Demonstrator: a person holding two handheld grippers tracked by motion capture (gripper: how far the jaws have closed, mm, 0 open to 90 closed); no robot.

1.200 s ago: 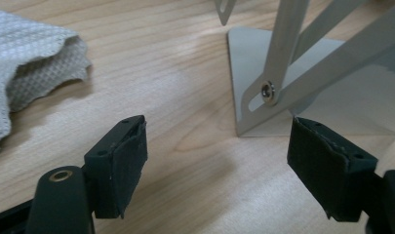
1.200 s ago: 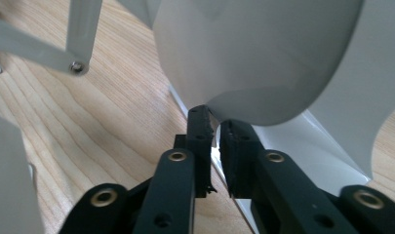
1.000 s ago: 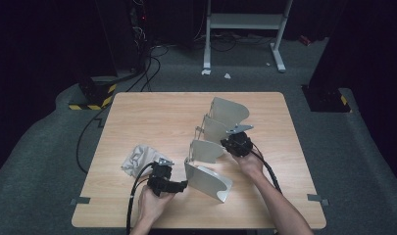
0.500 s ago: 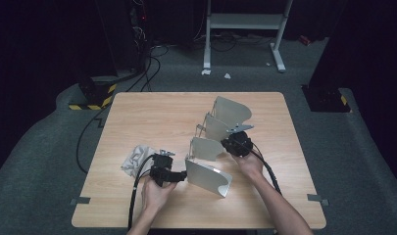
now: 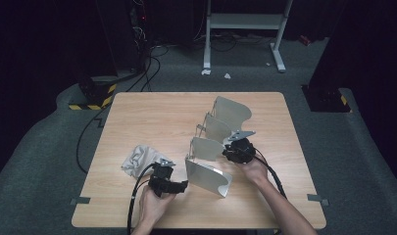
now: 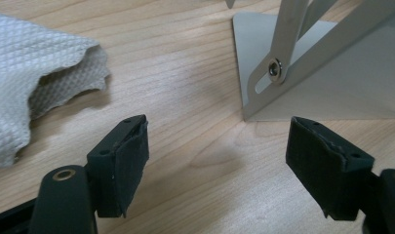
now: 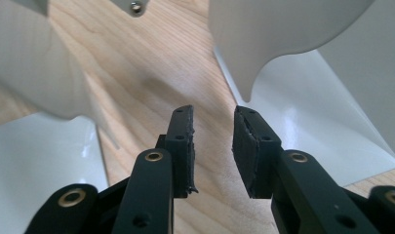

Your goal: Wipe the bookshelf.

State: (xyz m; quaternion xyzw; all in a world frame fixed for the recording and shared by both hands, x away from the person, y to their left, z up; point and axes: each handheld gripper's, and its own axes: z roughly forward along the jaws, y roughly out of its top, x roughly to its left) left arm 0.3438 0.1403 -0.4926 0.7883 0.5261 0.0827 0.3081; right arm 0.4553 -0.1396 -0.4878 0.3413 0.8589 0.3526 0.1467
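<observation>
On the wooden table (image 5: 152, 117), both grippers sit beside an expanding metal file rack (image 5: 215, 147).

Left gripper (image 6: 217, 168), at seven o'clock of the rack's nearest panel (image 5: 207, 176), has its jaws spread wide and empty, just short of the panel's corner; a crumpled white cloth (image 5: 137, 159) lies at its eleven o'clock. Right gripper (image 7: 213, 146), at three o'clock of the rack, has its jaws narrowly parted, gripping nothing, between two panels.
</observation>
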